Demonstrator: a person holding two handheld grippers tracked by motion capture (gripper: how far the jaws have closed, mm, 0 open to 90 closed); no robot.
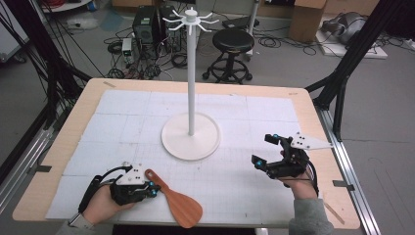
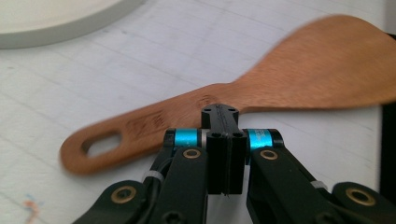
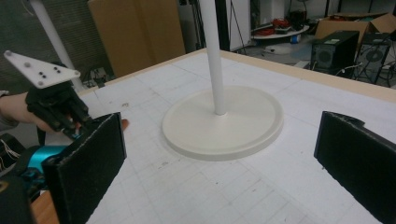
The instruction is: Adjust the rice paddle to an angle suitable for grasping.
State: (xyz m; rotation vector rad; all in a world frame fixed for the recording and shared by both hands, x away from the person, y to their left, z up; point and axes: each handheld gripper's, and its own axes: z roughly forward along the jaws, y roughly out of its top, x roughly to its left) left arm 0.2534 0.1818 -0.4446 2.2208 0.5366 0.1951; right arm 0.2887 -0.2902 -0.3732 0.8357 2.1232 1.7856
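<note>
Left gripper (image 1: 152, 187) has its fingers fully closed, pads together, nothing between them; tips sit just at the neck of the wooden rice paddle (image 2: 243, 102), whether touching it I cannot tell. The paddle lies flat on the tabletop (image 1: 58, 196) near its front edge, blade toward the person, handle with its hanging slot pointing toward the white hook stand (image 1: 191, 132). Right gripper (image 1: 266, 151) hovers at the right, fingers wide open, holding nothing.

Risks, as judged: closed fingers cannot pick up; pushing on the flat paddle would likely slide it off the front edge. A pinch at the thin neck could let the blade swing.

Markings: a burned stamp on the handle, too blurred to read. No other legible writing.
</note>
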